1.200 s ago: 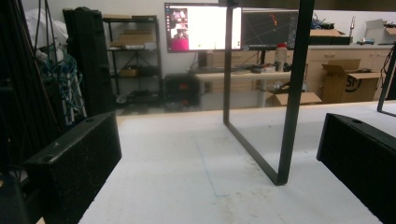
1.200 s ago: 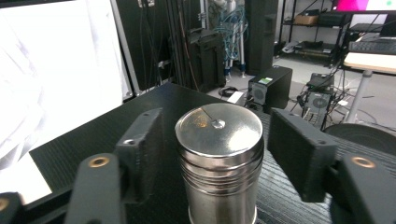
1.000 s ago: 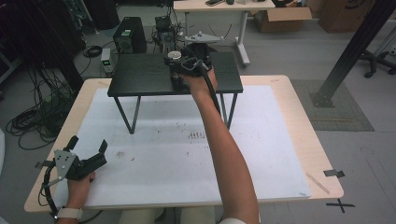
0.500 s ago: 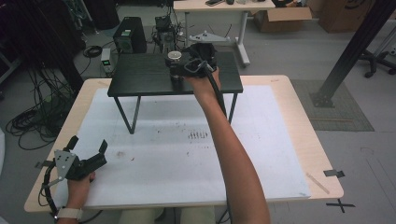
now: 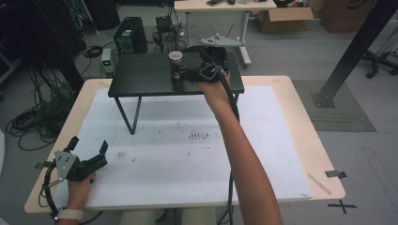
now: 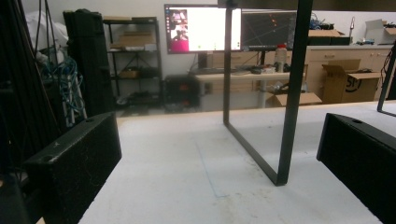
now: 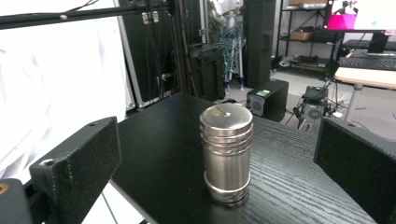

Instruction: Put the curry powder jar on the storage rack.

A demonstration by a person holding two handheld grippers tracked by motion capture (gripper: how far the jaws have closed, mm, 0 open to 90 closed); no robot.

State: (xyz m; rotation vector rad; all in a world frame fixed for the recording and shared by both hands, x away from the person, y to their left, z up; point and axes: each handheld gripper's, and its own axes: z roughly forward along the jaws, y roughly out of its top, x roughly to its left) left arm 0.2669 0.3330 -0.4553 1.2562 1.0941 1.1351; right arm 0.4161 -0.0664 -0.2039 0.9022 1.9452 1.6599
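Note:
A steel cylinder with a ridged cap stands upright on a small black raised table at the far side. My right gripper is level with it, just to its right in the high view. It is open; the jaws stand wide on either side, a little short of the cylinder and not touching it. My left gripper rests open on the white sheet near the front left corner, with nothing between its jaws.
The black table's thin metal legs stand on the sheet ahead of my left gripper. The sheet covers a wooden tabletop. Dark smudges mark its middle. A cable trails along my right forearm.
My right gripper has drawn back slightly to the right from the cylinder, which stays in place. The left gripper has not moved.

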